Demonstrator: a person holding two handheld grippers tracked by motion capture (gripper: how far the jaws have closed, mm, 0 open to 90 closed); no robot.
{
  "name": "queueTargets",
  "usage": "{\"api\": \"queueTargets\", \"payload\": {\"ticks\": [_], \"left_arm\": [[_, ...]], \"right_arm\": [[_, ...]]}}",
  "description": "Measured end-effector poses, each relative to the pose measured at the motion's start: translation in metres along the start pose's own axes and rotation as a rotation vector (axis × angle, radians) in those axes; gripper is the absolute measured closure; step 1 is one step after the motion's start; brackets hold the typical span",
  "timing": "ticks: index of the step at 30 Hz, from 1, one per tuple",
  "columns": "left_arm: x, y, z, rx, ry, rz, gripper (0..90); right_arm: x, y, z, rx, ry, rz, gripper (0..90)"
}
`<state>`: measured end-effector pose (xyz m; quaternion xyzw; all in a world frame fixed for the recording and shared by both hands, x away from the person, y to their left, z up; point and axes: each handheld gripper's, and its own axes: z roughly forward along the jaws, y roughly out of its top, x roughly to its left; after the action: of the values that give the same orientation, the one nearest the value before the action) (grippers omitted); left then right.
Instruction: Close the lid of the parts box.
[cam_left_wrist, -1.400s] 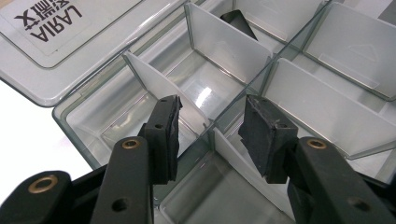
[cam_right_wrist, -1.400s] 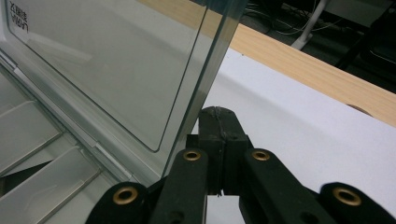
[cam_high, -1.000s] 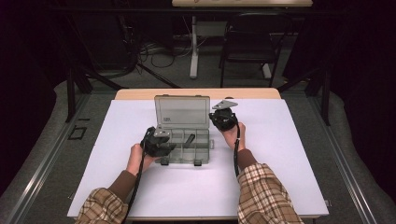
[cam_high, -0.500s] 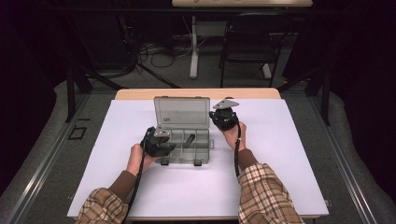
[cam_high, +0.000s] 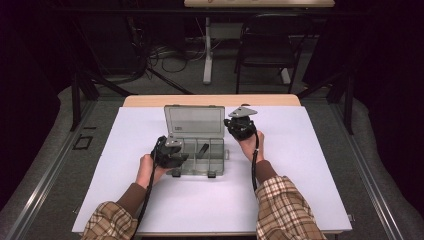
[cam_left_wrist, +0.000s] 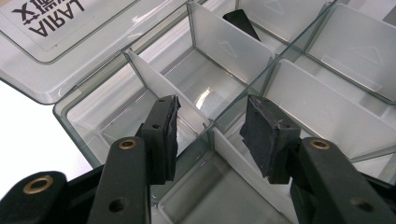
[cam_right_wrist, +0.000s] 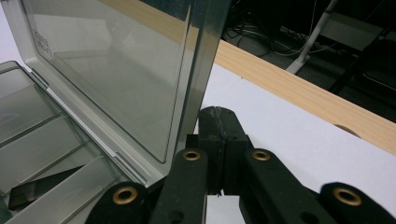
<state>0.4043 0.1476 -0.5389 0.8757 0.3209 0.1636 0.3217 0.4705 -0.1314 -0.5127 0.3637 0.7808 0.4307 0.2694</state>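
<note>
While the clear plastic compartment box sits open near the middle of the white table, both hands work at it, one on each side. The left gripper hangs over the box's left end, tilted down into the tray; seen in the left gripper view, the left gripper has its jaws apart, one pad on either side of a white divider where it meets the box's long middle wall, pads not pressing on anything I can make out. Lid stands up at the box's far edge, hinged back, a label on it. The right gripper is just beside the box's right far corner, next to the lid's right edge. In the right gripper view the right gripper has its jaws pressed together, nothing between them, tips just beside the lid's edge; whether they touch it, can't tell. A small black piece lies in a compartment right of the box's centre, also showing at and at. Two dark latches sit on the box's near edge. Plaid sleeves come in from the near side of the box. Wooden table edge runs beyond the box.
</note>
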Motion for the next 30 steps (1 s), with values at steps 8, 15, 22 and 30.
{"api": "queueTargets", "payload": {"ticks": [8,15,22,30], "left_arm": [[-0.001,0.000,0.000,0.002,0.005,-0.005,53.5],[-0.001,0.001,0.001,0.005,0.007,-0.005,51.3],[0.002,0.003,-0.008,-0.075,0.040,-0.007,33.2],[0.016,0.006,-0.029,-0.178,0.084,-0.057,0.0]], "right_arm": [[0.001,0.001,-0.004,-0.010,0.001,-0.009,89.9],[0.002,0.000,-0.006,-0.013,0.005,-0.006,89.9],[0.003,0.000,-0.007,-0.014,0.009,-0.011,89.8],[0.003,-0.001,-0.008,-0.007,0.017,-0.013,89.8]]}}
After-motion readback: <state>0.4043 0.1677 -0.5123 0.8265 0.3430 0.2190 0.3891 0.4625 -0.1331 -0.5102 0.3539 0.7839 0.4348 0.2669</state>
